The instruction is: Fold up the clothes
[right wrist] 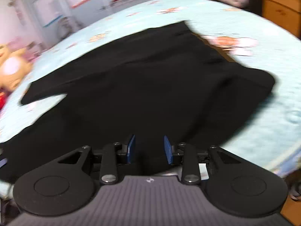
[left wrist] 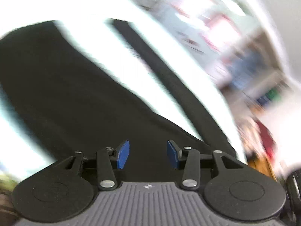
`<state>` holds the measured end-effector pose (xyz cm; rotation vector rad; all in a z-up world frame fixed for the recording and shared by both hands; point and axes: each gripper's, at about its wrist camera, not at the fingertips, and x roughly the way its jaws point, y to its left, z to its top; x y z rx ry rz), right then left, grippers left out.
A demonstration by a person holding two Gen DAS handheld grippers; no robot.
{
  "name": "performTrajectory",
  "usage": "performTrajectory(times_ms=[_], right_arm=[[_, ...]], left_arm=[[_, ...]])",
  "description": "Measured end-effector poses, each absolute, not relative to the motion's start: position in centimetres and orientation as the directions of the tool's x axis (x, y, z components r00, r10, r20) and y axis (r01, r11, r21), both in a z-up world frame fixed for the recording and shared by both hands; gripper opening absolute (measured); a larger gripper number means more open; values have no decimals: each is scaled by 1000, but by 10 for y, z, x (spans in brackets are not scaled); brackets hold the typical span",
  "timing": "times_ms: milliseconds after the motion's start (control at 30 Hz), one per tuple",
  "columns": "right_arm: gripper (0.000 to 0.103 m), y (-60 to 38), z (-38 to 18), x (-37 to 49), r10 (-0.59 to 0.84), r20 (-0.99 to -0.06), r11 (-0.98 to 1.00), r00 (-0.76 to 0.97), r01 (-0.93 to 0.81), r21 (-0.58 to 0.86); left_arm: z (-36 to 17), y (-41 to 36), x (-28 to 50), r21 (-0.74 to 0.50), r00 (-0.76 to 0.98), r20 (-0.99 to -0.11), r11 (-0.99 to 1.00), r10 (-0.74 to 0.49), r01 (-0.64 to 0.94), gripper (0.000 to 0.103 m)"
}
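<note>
A black garment (right wrist: 143, 86) lies spread on a pale blue patterned bed cover (right wrist: 263, 113); in the right wrist view it fills the middle, with a narrow part reaching left. In the left wrist view, which is blurred by motion, the black garment (left wrist: 62, 94) covers the left and centre, and a thin black strip (left wrist: 161, 71) runs diagonally beside it. My left gripper (left wrist: 148, 155) is open above the black cloth, blue pads apart, nothing between them. My right gripper (right wrist: 149, 149) is also open over the garment's near edge, holding nothing.
The bed cover (left wrist: 131, 60) looks washed-out white in the left wrist view. A wooden cabinet (right wrist: 282, 7) stands at the far right. White furniture (right wrist: 47, 18) and blurred soft toys (right wrist: 11, 71) sit at the left. Cluttered shelves (left wrist: 244, 66) blur past on the right.
</note>
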<state>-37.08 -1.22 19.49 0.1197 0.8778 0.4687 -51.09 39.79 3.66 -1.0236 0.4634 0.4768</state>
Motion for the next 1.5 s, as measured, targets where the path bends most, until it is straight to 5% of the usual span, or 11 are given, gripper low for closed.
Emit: performTrajectory(times_ms=[33, 67, 233, 500, 533, 567, 633, 933, 1067, 1200, 1500], right_arm=[[35, -2, 195, -376, 469, -709, 877, 527, -378, 298], [37, 8, 196, -381, 494, -705, 859, 509, -409, 307], [39, 26, 181, -385, 466, -749, 868, 472, -407, 284], [40, 38, 183, -379, 487, -754, 862, 441, -384, 332], [40, 38, 181, -379, 484, -757, 863, 438, -382, 331], [40, 38, 179, -379, 478, -762, 866, 437, -376, 328], [40, 36, 175, -381, 459, -775, 878, 435, -356, 320], [40, 46, 191, -389, 490, -745, 861, 452, -384, 334], [44, 71, 199, -400, 608, -693, 772, 389, -493, 401], [48, 84, 170, -403, 623, -735, 742, 269, -501, 445], [46, 94, 177, -403, 650, -714, 713, 259, -534, 455]], left_arm=[[28, 410, -523, -690, 781, -596, 377, 187, -617, 37], [19, 422, -535, -687, 754, -621, 314, 213, -655, 2], [12, 445, -580, -808, 819, -539, 155, 198, -569, 8], [38, 484, -603, -832, 782, -442, 126, 439, -540, 59], [27, 490, -609, -818, 747, -489, 60, 451, -572, 54], [13, 495, -616, -820, 730, -519, -19, 444, -571, 29], [-8, 496, -635, -842, 728, -521, -129, 445, -524, 5], [32, 463, -605, -881, 788, -375, 77, 489, -467, 8], [17, 465, -585, -808, 754, -474, 116, 454, -578, 43], [-4, 471, -589, -851, 772, -482, -10, 414, -525, 27], [23, 457, -557, -816, 797, -491, 136, 353, -562, 45]])
